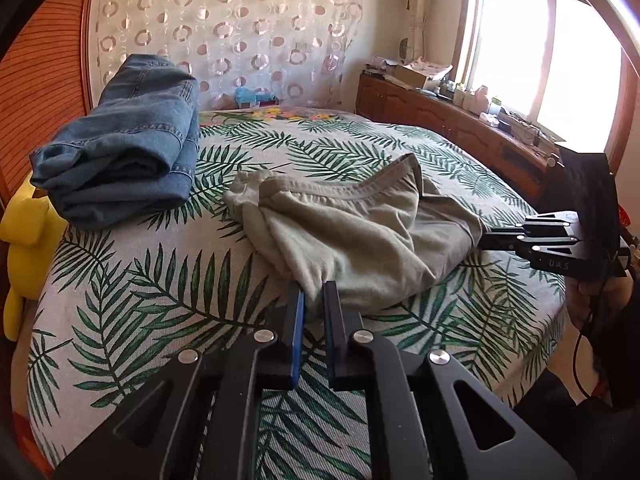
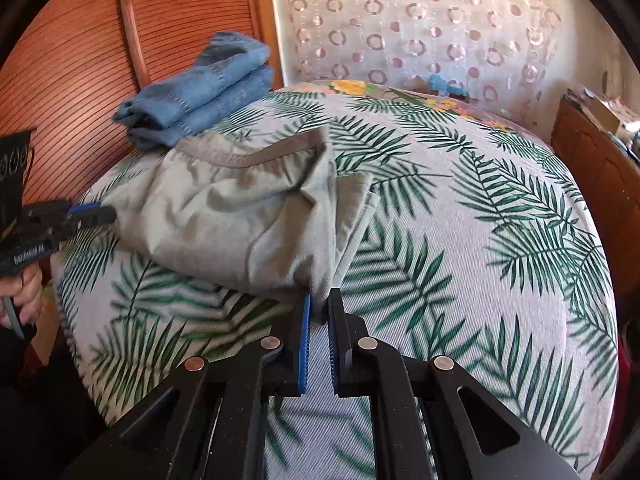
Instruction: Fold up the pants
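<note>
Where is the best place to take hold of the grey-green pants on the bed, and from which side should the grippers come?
Grip the grey-green pants at their two near corners, coming low from the bed's near edge, where the cloth lies thin on the palm-leaf bedspread. The left gripper and right gripper are shut on those corners. The waistband bunches on the far side, likely harder to reach.

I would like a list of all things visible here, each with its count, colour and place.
pants: one, grey-green, crumpled, middle of the bed
jeans: one, blue, folded, far left on the bed
bedspread: one, pale with green leaves, covers the bed
curtain: one, white with rings, behind the bed
toy: one, yellow, left of the bed
cabinet: one, brown, under the window
left gripper: one, black, shut on a pants corner
right gripper: one, black, shut on the other corner
</note>
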Motion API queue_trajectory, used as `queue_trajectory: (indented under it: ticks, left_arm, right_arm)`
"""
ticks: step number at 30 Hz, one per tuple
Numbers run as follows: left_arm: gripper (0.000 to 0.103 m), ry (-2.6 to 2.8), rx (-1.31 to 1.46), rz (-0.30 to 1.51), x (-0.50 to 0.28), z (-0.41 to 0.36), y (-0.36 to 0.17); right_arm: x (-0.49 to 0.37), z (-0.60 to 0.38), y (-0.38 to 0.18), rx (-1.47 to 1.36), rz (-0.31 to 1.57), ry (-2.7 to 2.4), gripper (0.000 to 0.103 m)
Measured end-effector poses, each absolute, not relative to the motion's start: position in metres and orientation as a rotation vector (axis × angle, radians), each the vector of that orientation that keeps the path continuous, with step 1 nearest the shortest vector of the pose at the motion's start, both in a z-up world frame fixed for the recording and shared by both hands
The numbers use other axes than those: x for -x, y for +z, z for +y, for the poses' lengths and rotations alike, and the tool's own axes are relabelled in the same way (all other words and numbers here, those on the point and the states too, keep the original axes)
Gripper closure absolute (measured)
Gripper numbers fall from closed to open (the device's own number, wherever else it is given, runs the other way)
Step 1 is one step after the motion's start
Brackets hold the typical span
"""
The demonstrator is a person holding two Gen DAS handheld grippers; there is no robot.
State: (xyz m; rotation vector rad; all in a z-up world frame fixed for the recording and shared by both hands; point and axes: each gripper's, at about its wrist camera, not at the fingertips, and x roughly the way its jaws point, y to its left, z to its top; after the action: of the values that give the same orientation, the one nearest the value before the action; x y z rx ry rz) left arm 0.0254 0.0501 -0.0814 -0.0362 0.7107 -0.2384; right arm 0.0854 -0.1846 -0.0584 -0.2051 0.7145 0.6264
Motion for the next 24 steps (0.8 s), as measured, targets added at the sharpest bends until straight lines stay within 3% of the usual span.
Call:
queue_trajectory:
  ticks: [18, 21, 23, 24]
  left_arm:
    - [0.092, -0.274, 0.002, 0.766, -0.005, 0.037, -0.086]
    - [0.079, -0.265, -0.001, 0.764, -0.007, 0.036, -0.085]
    - [0.057, -0.257, -0.003, 0.751, -0.008, 0.036, -0.083]
    - [0.055, -0.251, -0.001, 0.743, -0.009, 0.037, -0.082]
  right_arm:
    - [-0.033, -0.211, -0.044, 0.195, 0.697, 0.632, 0.095]
    - [-0.029, -0.211, -0.041, 0.19, 0.684, 0.625, 0.095]
    - [-0.027, -0.211, -0.036, 0.187, 0.664, 0.625, 0.092]
    - [-0.026, -0.212, -0.034, 0.186, 0.654, 0.623, 0.092]
